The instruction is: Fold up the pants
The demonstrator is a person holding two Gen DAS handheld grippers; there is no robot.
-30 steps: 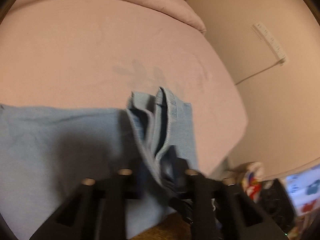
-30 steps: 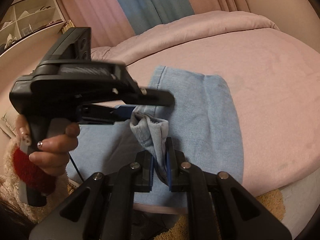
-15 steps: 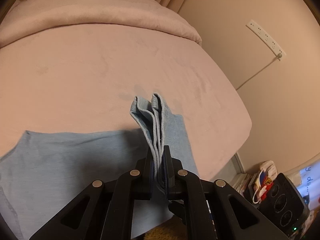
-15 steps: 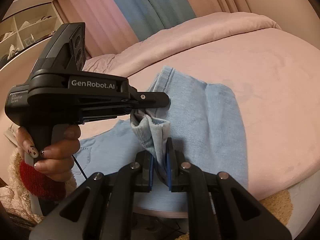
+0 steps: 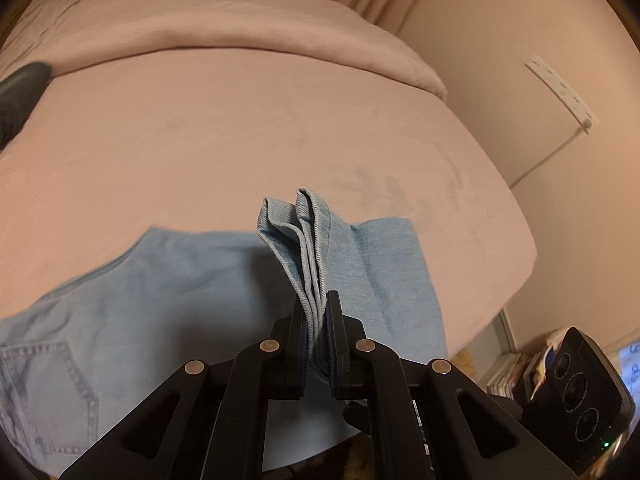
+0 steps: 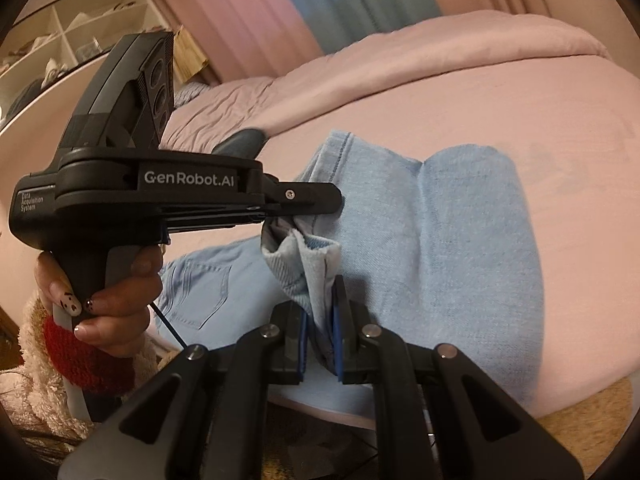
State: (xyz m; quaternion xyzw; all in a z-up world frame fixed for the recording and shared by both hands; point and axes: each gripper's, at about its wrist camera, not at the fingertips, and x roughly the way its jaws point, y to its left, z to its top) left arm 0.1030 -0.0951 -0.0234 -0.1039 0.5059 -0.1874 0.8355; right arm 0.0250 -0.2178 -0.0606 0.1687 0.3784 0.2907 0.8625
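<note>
Down at six o'clock in the left wrist view, the left gripper (image 5: 318, 320) is clamped tight on a stack of hem layers of the pants (image 5: 168, 292), and at six o'clock in the right wrist view the right gripper (image 6: 320, 312) is pinched just as firmly on its own bunch of cuff. Light blue denim, this: soft enough to drape and crease, yet with some weight, so the free cloth looks likely to drag and sag between the two holds. The hems are the right place to grip, I'd say, thick stitched edges that shouldn't slip from the pads. Moving outward, the rest of the pants lies spread on the pink bed (image 5: 280, 128), seat pocket toward eight o'clock in the left view, a rounded fold already doubled over at two o'clock in the right view. At nine o'clock there, a hand (image 6: 104, 292) grips the other tool's handle. Against a second ago, both cuffs ride higher and farther over the bed, and the left jaws, then parted around the cloth, have now bitten down.
</note>
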